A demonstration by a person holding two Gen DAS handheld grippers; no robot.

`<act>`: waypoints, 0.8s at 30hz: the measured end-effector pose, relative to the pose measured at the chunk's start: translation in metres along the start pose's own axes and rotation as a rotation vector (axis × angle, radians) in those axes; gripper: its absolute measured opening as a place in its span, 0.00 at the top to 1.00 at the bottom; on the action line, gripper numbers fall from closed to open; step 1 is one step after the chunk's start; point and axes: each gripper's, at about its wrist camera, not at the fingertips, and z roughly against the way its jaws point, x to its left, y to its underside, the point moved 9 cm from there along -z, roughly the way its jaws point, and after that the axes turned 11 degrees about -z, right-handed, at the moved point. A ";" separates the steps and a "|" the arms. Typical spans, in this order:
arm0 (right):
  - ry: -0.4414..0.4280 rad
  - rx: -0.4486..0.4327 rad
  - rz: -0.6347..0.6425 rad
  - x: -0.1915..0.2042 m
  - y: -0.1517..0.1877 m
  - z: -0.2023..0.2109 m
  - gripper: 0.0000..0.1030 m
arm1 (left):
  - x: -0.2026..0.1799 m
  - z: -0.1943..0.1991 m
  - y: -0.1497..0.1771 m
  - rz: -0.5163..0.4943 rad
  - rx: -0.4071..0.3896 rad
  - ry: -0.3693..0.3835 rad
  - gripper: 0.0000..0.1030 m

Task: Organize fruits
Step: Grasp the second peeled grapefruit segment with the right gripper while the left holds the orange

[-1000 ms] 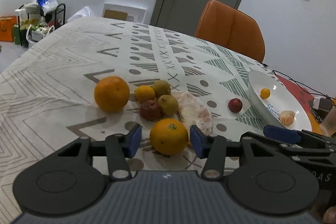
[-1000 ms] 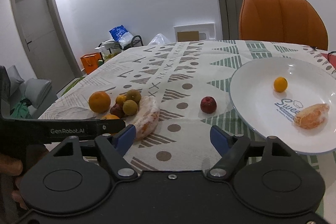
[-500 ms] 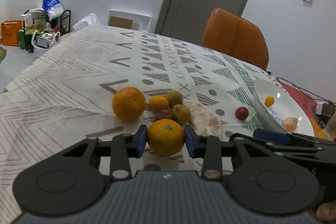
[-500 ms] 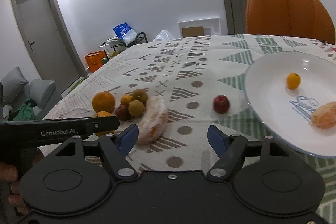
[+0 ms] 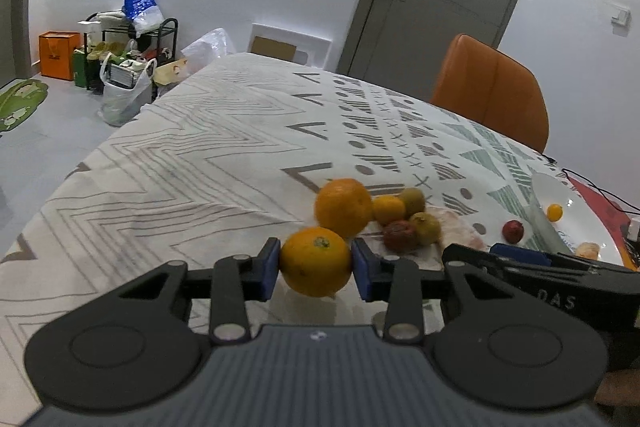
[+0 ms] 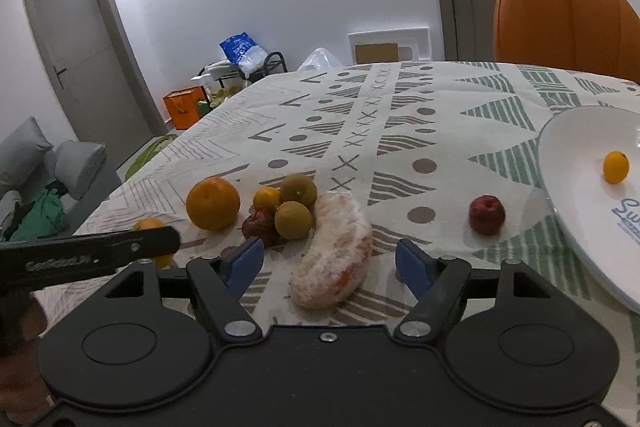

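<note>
Since a second ago, we see our left gripper [image 5: 316,269] has clamped the orange [image 5: 316,261] (held above the tablecloth [image 5: 200,163]); right gripper [image 6: 329,261] gapes wide around the peeled segment [image 6: 334,249], plate [image 6: 576,187] beyond.

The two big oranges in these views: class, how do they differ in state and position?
The held orange is clamped between the left gripper fingers; the second orange is not gripped and rests on the tablecloth.

The held orange sits apart from the fruit cluster; the second orange lies beside the small orange in it.

Both are round, orange and similar in size.
</note>
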 end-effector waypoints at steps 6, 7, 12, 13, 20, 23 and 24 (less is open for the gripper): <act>0.027 0.000 0.013 0.005 -0.001 -0.010 0.30 | 0.008 0.002 -0.002 0.000 0.000 -0.016 0.64; 0.032 0.001 0.024 0.007 -0.001 -0.012 0.30 | 0.009 0.003 -0.002 0.001 -0.001 -0.017 0.64; 0.077 -0.009 0.071 0.010 0.000 -0.016 0.39 | 0.008 0.006 -0.007 -0.006 -0.009 -0.023 0.64; 0.094 -0.013 0.082 0.009 0.000 -0.015 0.49 | 0.007 0.006 -0.007 -0.008 -0.012 -0.022 0.64; 0.076 -0.016 0.079 -0.001 0.001 -0.002 0.67 | -0.007 0.005 -0.008 -0.030 -0.006 -0.003 0.64; 0.073 -0.027 0.065 -0.008 0.002 0.007 0.68 | -0.016 0.005 -0.012 -0.046 -0.013 0.009 0.64; 0.070 -0.038 0.059 -0.009 0.002 0.010 0.72 | -0.019 0.005 -0.012 -0.049 -0.015 0.012 0.64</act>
